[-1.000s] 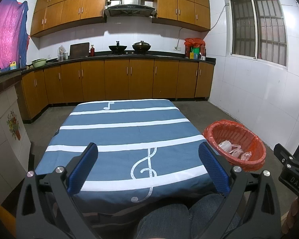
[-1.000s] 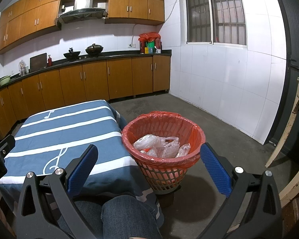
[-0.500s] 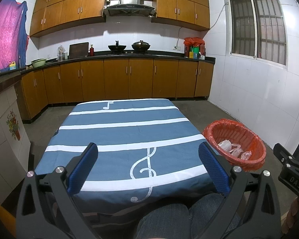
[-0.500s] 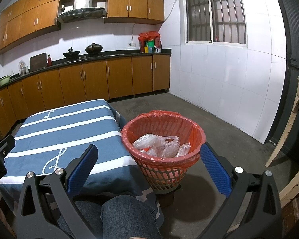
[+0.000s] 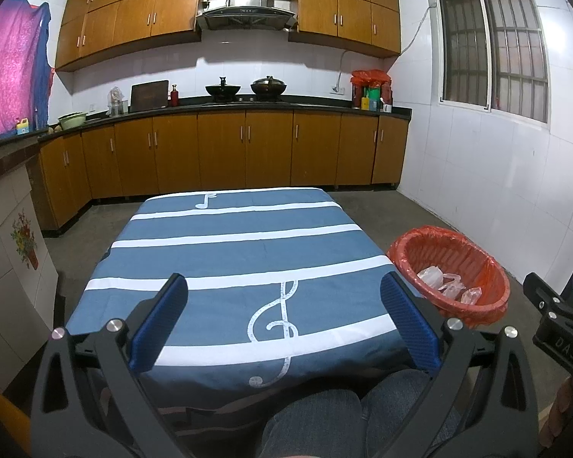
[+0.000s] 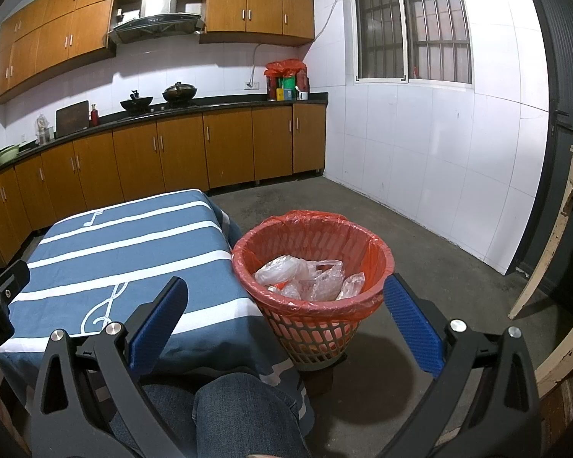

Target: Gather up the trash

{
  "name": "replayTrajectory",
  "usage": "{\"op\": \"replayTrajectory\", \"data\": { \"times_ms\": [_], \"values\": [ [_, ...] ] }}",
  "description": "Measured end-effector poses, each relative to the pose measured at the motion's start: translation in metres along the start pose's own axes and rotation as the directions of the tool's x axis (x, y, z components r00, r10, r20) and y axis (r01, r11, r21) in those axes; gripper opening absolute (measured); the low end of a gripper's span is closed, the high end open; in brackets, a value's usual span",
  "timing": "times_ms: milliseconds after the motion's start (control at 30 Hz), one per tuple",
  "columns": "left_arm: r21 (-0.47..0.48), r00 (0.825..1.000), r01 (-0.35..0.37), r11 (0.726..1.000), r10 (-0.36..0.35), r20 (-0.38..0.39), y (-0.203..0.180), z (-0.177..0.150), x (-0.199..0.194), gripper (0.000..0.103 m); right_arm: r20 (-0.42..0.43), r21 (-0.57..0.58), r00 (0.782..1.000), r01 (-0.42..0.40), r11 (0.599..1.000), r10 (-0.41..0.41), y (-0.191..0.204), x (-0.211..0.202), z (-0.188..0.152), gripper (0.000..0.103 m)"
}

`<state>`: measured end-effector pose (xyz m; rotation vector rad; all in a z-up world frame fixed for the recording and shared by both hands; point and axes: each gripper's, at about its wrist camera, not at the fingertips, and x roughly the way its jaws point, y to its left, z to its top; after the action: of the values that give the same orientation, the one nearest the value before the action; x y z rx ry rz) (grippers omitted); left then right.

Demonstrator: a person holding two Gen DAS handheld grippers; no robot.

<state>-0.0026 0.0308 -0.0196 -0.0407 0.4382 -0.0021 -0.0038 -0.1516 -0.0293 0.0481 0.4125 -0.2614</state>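
My left wrist view looks from just behind the near edge of the surface (image 5: 248, 259), low over my knees (image 5: 324, 416), straight down its length to the far kitchen counter (image 5: 248, 107). My fingers (image 5: 158, 320) frame the bottom of that view, wide apart. My right wrist view sits beside the near right corner of the surface (image 6: 133, 244), turned rightward to the red basket (image 6: 313, 305) on the floor, which is close ahead. Both views share the surface, the basket (image 5: 450, 263), the counter (image 6: 172, 108) and the barred window (image 5: 492, 38).
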Motion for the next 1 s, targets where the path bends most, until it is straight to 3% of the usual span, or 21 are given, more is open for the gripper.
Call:
{"op": "replayTrajectory", "data": {
  "times_ms": [1000],
  "values": [
    [0.004,1.0,0.006,1.0,-0.006,-0.006,0.0002,-0.0023,0.0007,0.099,-0.003,0.001,1.0,0.001,1.0,-0.001,-0.0015,-0.0021,-0.003,0.101]
  ]
}}
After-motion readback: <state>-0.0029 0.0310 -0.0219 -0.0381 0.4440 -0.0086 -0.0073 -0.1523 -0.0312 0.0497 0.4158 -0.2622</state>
